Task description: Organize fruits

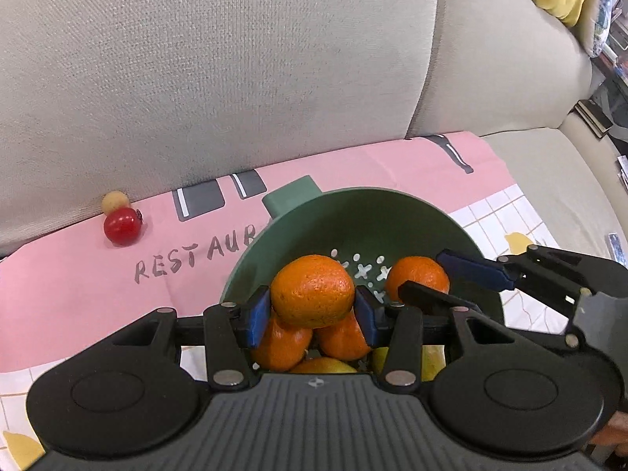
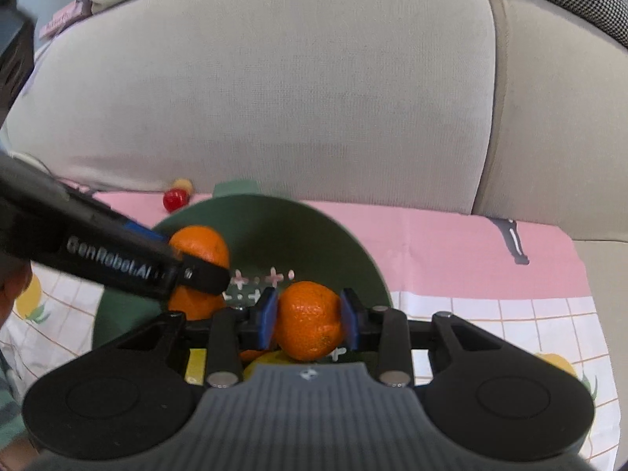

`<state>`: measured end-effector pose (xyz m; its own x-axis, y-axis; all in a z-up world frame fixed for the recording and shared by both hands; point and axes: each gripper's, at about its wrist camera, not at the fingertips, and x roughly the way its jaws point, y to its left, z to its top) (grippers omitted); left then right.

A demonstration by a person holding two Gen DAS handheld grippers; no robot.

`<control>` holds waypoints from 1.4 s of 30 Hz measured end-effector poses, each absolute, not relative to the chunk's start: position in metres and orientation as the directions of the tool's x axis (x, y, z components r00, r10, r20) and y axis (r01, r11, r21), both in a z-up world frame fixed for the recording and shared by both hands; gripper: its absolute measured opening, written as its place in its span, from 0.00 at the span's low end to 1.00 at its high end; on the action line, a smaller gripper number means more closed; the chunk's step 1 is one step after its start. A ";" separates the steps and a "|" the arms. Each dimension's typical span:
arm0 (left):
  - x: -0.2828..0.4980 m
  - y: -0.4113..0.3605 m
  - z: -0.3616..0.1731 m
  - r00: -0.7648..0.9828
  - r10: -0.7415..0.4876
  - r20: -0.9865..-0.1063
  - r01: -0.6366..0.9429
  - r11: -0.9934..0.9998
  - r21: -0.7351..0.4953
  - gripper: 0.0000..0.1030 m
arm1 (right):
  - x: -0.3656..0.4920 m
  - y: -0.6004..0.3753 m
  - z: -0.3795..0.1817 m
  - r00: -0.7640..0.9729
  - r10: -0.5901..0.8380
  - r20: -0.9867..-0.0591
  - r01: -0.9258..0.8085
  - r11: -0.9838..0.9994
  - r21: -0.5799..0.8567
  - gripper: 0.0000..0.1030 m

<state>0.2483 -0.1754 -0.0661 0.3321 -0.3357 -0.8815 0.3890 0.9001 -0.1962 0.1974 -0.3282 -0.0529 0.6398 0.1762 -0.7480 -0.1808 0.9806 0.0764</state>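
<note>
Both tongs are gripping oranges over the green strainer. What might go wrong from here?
1. The right tongs and left tongs work close together above the green perforated plastic bowl; they may collide.
2. The round orange in the left tongs is held only at its sides and may slip.
3. The small red fruit near the cloth edge could roll away.

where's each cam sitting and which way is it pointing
Left wrist: rides on the left gripper, looking forward and down along its fingers into the green colander; its pads grip an orange, and the right gripper shows on the right.
Right wrist: rides on the right gripper, aimed down at the same colander; its pads grip a smaller orange, and the left gripper's finger crosses from the left.
Shared: colander, pink cloth, red fruit, beige sofa back.
</note>
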 end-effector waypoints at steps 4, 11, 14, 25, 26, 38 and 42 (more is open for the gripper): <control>0.253 -0.177 -0.074 0.327 -0.327 -0.887 0.386 0.903 -0.191 0.50 | 0.198 -0.321 -0.055 0.646 0.165 -0.746 -0.197 0.979 0.045 0.31; 0.258 -0.183 -0.079 0.342 -0.308 -0.888 0.408 0.900 -0.155 0.50 | 0.205 -0.314 -0.061 0.641 0.146 -0.754 -0.199 0.980 0.021 0.31; 0.258 -0.189 -0.080 0.350 -0.307 -0.885 0.430 0.892 -0.139 0.50 | 0.208 -0.311 -0.062 0.636 0.141 -0.758 -0.204 0.979 0.011 0.31; 0.255 -0.190 -0.080 0.352 -0.330 -0.876 0.467 0.873 -0.141 0.53 | 0.208 -0.304 -0.062 0.620 0.134 -0.773 -0.215 0.977 -0.002 0.32; 0.255 -0.189 -0.078 0.354 -0.333 -0.874 0.465 0.873 -0.144 0.54 | 0.208 -0.304 -0.061 0.619 0.136 -0.774 -0.216 0.976 -0.002 0.32; 0.225 -0.150 -0.037 0.437 -0.321 -0.840 0.431 0.894 -0.118 0.60 | 0.197 -0.297 -0.044 0.648 0.137 -0.749 -0.169 0.985 0.033 0.59; 0.218 -0.130 -0.018 0.488 -0.277 -0.828 0.399 0.914 -0.070 0.62 | 0.189 -0.285 -0.034 0.664 0.155 -0.731 -0.163 0.985 0.061 0.63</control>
<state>0.2176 -0.1304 -0.0181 0.4878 -0.2765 -0.8280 0.3989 0.9143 -0.0704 0.1886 -0.2847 -0.0339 0.6639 0.1553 -0.7315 -0.1633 0.9847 0.0609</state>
